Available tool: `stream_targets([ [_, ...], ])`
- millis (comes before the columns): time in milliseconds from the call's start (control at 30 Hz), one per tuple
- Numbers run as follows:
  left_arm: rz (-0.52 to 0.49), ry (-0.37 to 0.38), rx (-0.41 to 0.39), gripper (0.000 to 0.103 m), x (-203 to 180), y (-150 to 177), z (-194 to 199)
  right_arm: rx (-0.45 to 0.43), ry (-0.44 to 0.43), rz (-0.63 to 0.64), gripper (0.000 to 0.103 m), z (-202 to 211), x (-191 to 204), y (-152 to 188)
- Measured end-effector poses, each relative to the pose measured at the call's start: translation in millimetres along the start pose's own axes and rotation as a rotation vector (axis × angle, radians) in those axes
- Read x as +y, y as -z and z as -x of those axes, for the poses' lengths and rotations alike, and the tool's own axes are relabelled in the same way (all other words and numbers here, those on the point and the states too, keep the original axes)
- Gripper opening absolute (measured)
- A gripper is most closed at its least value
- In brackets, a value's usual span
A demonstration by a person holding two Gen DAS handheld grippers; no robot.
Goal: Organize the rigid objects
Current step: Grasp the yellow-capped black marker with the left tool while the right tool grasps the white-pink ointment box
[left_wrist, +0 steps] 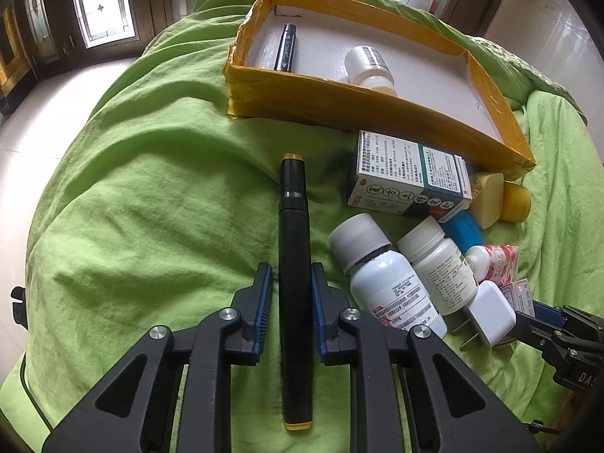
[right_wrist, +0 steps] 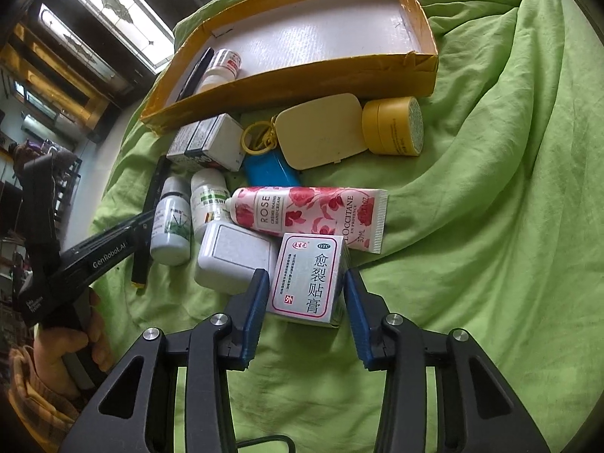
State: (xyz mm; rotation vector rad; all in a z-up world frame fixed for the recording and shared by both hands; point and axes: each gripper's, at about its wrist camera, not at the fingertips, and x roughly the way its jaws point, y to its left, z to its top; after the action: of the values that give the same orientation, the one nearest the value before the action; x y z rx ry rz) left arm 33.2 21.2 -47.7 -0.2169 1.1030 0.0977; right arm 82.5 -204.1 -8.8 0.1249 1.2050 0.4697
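Jaws of our left gripper (left_wrist: 291, 313) stand narrow with the long black marker pen with yellow end caps (left_wrist: 293, 264) between them; the blue pads sit just beside its barrel on both sides, but whether they press it we cannot tell. The pen lies on the wrinkled green bedsheet (left_wrist: 151, 196), its long axis running from 6 to 12 o'clock in the left wrist view, one yellow cap pointing to 12, the other to 6 behind the pads.

Our right gripper (right_wrist: 304, 302) is spread wider, with the small white and pink cardboard medicine box (right_wrist: 307, 279) between its pads; the pads stand just beside the box edges, contact uncertain. The box's long axis runs roughly 6 to 12 o'clock, tilted slightly toward 1.

At 12 o'clock from both lies the shallow yellow-taped cardboard tray (right_wrist: 302, 83), holding a second black pen (left_wrist: 285, 48) and a white plastic pill bottle (left_wrist: 368, 66). At 12 o'clock from the box lies the rose-printed hand cream tube (right_wrist: 309, 211), long axis 9 to 3.
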Motion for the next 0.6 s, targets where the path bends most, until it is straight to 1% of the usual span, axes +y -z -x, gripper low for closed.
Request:
stream_targets([
  [133,0.008,0.012,-0.013,0.012,0.3,0.4,2.7,-0.012,0.01,0.013,0.036,2.6,2.2,1.1],
  [300,0.008,0.026,-0.016,0.012,0.3,1.2,4.7,-0.038,0.003,0.016,0.036,7.6,3.4,2.3],
  [500,0.012,0.024,-0.001,0.012,1.8,0.2,1.7,-0.014,0.007,0.017,0.036,1.8,3.1,3.5],
  [600,0.021,0.037,-0.013,0.012,3.3,-0.5,3.6,-0.015,0.007,0.016,0.036,2.1,3.2,3.3],
])
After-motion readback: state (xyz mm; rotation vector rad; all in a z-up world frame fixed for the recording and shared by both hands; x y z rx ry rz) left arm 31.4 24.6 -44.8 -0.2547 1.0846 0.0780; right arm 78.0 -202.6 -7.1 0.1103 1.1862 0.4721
